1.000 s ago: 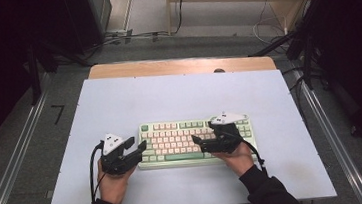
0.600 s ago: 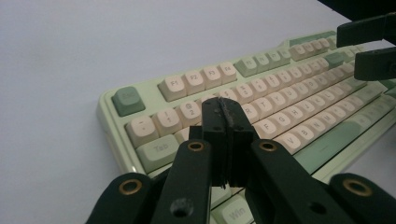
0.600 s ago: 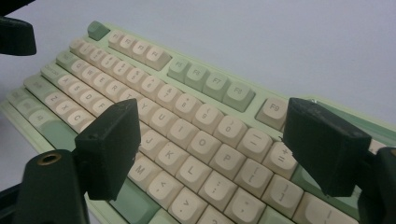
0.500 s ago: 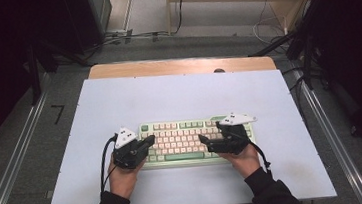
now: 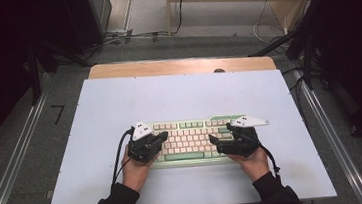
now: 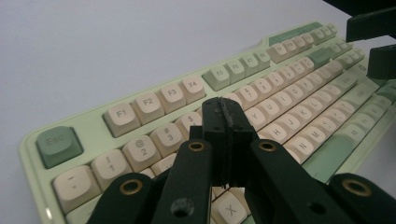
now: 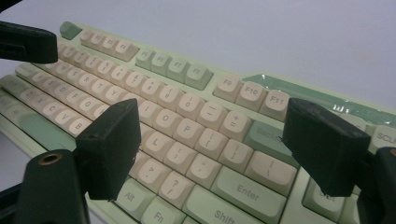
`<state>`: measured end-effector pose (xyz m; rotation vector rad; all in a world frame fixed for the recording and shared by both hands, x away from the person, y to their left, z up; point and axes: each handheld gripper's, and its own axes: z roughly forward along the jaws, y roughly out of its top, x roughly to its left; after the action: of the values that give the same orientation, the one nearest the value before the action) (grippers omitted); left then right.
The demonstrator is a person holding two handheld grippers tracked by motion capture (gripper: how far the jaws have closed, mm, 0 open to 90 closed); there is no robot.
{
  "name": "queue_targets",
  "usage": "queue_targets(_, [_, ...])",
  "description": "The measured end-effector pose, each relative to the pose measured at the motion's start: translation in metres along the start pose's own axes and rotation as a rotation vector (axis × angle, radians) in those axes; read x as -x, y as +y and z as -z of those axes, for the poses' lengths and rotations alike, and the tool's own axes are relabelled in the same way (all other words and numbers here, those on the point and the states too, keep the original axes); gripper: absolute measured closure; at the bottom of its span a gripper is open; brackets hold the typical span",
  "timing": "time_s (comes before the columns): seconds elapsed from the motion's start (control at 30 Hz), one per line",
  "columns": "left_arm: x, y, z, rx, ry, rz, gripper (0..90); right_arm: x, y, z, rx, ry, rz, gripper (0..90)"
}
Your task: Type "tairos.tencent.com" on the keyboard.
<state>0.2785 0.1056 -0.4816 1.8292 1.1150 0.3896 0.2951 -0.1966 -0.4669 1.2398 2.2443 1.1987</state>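
Keyboard under both grippers: left jaws closed (nothing between), right wide

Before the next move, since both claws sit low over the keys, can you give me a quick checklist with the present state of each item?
1. Left claw shut, nothing between its jaws: ok.
2. Right claw open, nothing held: ok.
3. Pale green keyboard with cream keys flat on the white table mat: ok.
4. Both claws over opposite ends of the keyboard: ok.
5. Left claw tip touching a key: cannot tell.
6. Cables clear of the keys: ok for the left; right cannot tell.
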Motion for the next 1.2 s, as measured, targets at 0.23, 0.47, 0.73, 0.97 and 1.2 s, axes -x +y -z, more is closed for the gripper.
queue_targets(0.23, [0.004,0.002,-0.01,-0.031,-0.001,-0.018,90.0,0.004,-0.004,0.005,0.0,-0.015,-0.013,18.0])
queue_targets(0.47, [0.004,0.001,-0.018,-0.06,0.011,-0.021,90.0,0.005,-0.005,0.007,-0.002,-0.019,-0.018,18.2])
queue_targets(0.73, [0.003,0.0,-0.023,-0.077,0.014,-0.019,90.0,0.005,-0.004,0.006,-0.001,-0.017,-0.015,18.3])
queue_targets(0.97, [0.004,0.0,-0.024,-0.08,0.013,-0.022,90.0,0.005,-0.004,0.007,0.0,-0.019,-0.017,18.4])
queue_targets(1.2, [0.004,0.001,-0.023,-0.078,0.005,-0.01,90.0,0.005,-0.004,0.007,-0.002,-0.021,-0.014,18.4])
